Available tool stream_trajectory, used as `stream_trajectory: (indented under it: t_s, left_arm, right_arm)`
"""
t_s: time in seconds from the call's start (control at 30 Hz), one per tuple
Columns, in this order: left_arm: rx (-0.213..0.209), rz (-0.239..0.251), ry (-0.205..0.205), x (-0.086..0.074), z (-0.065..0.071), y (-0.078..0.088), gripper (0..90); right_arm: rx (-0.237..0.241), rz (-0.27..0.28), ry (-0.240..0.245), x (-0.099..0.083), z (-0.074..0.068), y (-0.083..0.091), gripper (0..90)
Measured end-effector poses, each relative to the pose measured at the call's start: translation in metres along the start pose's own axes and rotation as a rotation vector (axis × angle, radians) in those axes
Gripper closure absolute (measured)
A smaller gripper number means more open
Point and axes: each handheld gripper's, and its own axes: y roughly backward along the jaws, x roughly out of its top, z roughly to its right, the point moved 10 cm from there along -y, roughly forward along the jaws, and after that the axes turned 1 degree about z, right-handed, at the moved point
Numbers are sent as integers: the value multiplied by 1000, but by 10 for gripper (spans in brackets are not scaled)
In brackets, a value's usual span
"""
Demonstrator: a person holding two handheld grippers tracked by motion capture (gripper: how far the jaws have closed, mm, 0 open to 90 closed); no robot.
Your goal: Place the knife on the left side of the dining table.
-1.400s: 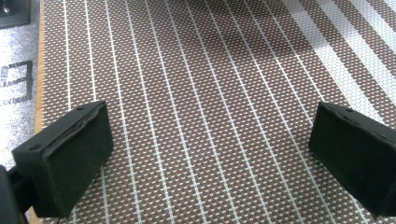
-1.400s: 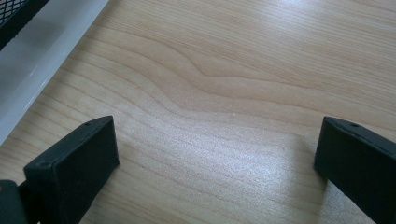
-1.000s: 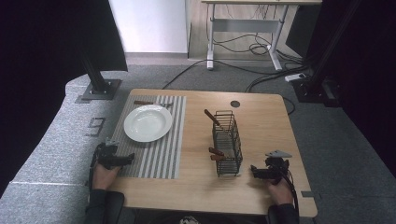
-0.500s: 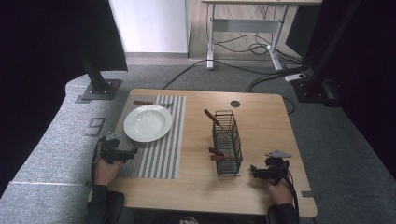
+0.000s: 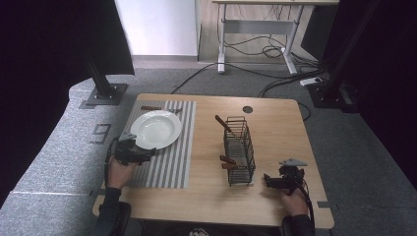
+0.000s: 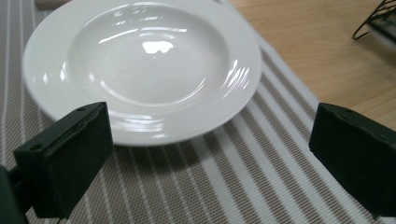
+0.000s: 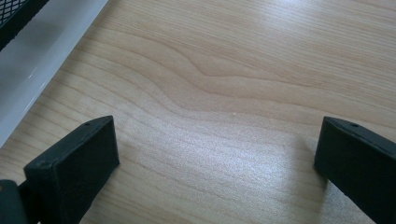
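Wire basket (image 5: 239,150) w/ wooden-handled utensils, striped placemat (image 5: 167,157), wood table (image 5: 275,123), desk behind (image 5: 255,19)

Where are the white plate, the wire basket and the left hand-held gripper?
white plate (image 5: 155,129): high view, middle of its bowl.
wire basket (image 5: 239,156): high view, its wire wall.
left hand-held gripper (image 5: 149,154): high view, between its fingertips.
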Motion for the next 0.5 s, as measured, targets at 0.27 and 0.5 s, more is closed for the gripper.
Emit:
stream_trajectory:
  t_s: [0.27,0.5]
  left_arm:
    - [-40,29,-10,24,19,-4,0]
    - [-64,49,-16,43,35,-9,0]
  right_arm:
    - [-1,0,0,0,0,0,0]
    - [-1,1,0,0,0,0,0]
